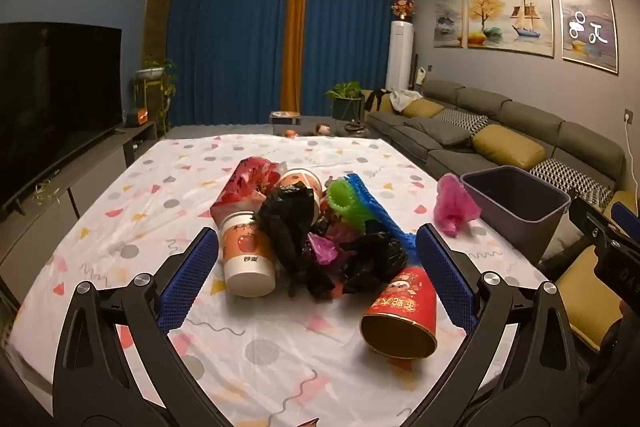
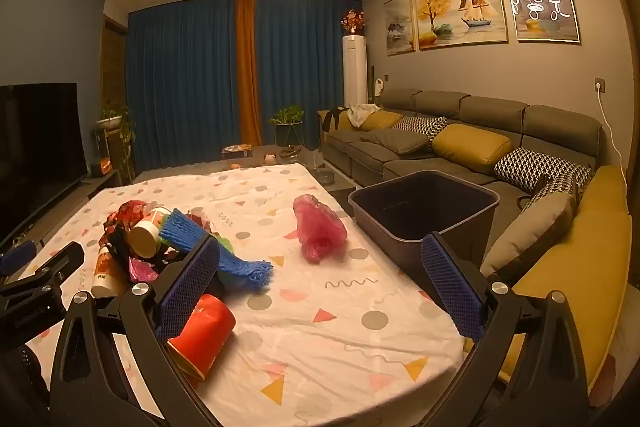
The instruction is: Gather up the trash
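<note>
A heap of trash lies mid-table in the left wrist view: an orange-and-white paper cup (image 1: 248, 255) on its side, crumpled black bags (image 1: 296, 227), a blue foam net (image 1: 376, 211), a green net (image 1: 346, 201) and a tipped red cup (image 1: 402, 315). My left gripper (image 1: 316, 255) stands open just short of the heap, holding nothing. A pink bag (image 1: 454, 205) lies apart near the dark bin (image 1: 516, 203). In the right wrist view my right gripper (image 2: 320, 259) is open and empty above the cloth, with the pink bag (image 2: 320, 227), bin (image 2: 424, 207) and red cup (image 2: 202, 335) ahead.
The table wears a white patterned cloth (image 1: 280, 355). A grey sofa with yellow cushions (image 2: 472, 147) runs along the right, close behind the bin. A television (image 1: 56, 99) on a low cabinet stands left. The other gripper's body shows at the right edge (image 1: 608, 239).
</note>
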Demonstrator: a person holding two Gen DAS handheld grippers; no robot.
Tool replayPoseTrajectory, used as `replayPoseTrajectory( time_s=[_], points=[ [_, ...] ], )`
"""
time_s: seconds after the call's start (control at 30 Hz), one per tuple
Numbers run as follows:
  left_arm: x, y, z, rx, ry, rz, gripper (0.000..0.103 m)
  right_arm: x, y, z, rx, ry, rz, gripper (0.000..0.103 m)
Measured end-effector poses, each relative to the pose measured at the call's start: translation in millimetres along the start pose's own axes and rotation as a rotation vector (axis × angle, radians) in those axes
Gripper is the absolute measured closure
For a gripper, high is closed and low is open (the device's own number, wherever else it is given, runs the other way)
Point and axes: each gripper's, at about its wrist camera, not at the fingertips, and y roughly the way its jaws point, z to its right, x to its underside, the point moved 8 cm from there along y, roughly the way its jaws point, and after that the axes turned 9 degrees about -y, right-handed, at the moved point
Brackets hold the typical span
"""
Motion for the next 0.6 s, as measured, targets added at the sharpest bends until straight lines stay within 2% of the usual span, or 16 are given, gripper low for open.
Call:
replayPoseTrajectory(
  time_s=[0.6],
  points=[
    [0.5,-1.8,-0.7,-0.007,-0.005,-0.001,0.006,1.8,0.1,-0.7,-0.004,0.010,0.003,0.005]
  ],
)
